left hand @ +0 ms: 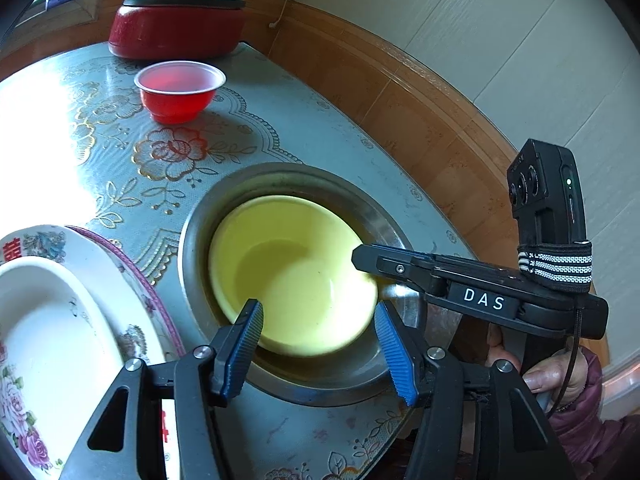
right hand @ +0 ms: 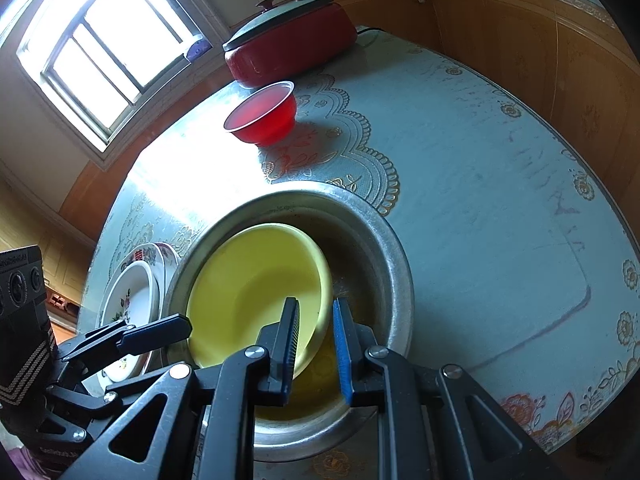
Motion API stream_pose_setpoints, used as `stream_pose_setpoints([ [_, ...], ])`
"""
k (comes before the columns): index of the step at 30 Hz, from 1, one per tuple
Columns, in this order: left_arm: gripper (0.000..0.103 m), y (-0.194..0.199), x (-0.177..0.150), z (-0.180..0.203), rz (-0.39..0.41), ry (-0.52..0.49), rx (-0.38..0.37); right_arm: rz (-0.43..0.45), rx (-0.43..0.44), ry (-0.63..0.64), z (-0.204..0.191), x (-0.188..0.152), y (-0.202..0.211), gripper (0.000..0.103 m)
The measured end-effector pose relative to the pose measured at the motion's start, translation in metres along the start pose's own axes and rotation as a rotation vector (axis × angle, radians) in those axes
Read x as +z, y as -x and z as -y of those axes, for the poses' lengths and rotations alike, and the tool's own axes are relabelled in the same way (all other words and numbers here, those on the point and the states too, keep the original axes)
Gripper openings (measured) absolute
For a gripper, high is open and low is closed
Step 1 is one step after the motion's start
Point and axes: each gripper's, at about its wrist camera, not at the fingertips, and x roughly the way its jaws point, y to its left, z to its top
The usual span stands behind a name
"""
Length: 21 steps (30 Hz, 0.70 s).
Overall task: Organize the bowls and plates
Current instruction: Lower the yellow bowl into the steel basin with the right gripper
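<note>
From the left wrist, the left tongs (left hand: 320,344) stand apart, empty, above the near rim of the yellow plastic bowl (left hand: 292,272), which is nested in the steel basin (left hand: 396,236), likely for stacking.

From the right wrist, the right tongs (right hand: 316,344) clamp that bowl's near-right rim, tilting it. The bench (right hand: 480,200) wears floral oilcloth beneath a window (right hand: 100,52).
</note>
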Motion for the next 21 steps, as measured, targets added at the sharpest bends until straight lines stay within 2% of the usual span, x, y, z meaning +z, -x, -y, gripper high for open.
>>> stream_pose_setpoints([
  [4, 0.060, -0.008, -0.001, 0.007, -0.025, -0.018, -0.018, 0.010, -0.049, 0.027, -0.003, 0.000, 0.002, 0.017],
  [15, 0.061, -0.029, 0.000, 0.022, -0.069, -0.055, -0.055, 0.053, -0.049, -0.019, 0.007, 0.004, 0.018, 0.017],
  [21, 0.067, -0.036, 0.003, 0.032, -0.076, -0.078, -0.063, 0.073, -0.047, -0.056, 0.016, 0.006, 0.024, 0.018],
])
